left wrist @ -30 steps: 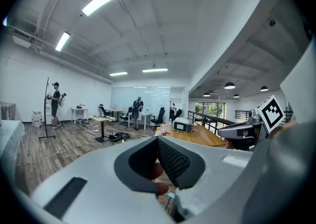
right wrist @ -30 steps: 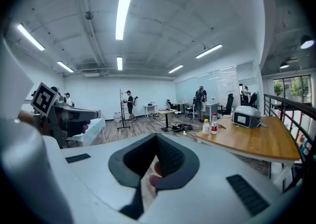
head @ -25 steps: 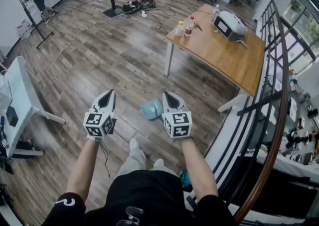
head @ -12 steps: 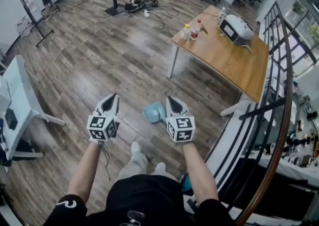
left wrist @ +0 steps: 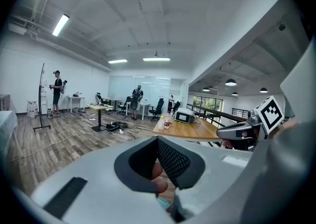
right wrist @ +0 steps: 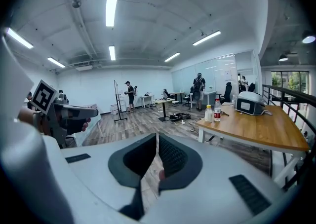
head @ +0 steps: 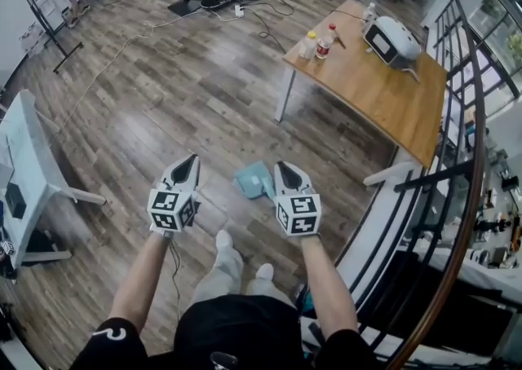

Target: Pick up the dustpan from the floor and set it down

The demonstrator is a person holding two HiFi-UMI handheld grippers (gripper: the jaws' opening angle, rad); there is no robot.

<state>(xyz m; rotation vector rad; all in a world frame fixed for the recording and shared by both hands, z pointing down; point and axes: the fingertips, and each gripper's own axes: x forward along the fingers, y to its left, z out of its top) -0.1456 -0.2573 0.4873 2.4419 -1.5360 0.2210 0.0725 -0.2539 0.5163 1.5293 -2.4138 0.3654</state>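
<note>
Plank floor [head: 163, 99] of an open office, viewed steeply from above. Teal dustpan [head: 253, 179] flat on the floor just ahead of the person's shoes [head: 222, 240], between the two grippers, with its right edge overlapped by the tip of the right gripper [head: 285, 171]. Right gripper jaws pressed together, nothing between them. Left gripper [head: 184, 165] level with the right, well left of the dustpan, jaws likewise closed on nothing. Farther off to the right, wooden counter [head: 383, 91] bearing two bottles [head: 325, 41] and a white device [head: 391, 38]. Dark railing [head: 457, 156] along the right edge.
</note>
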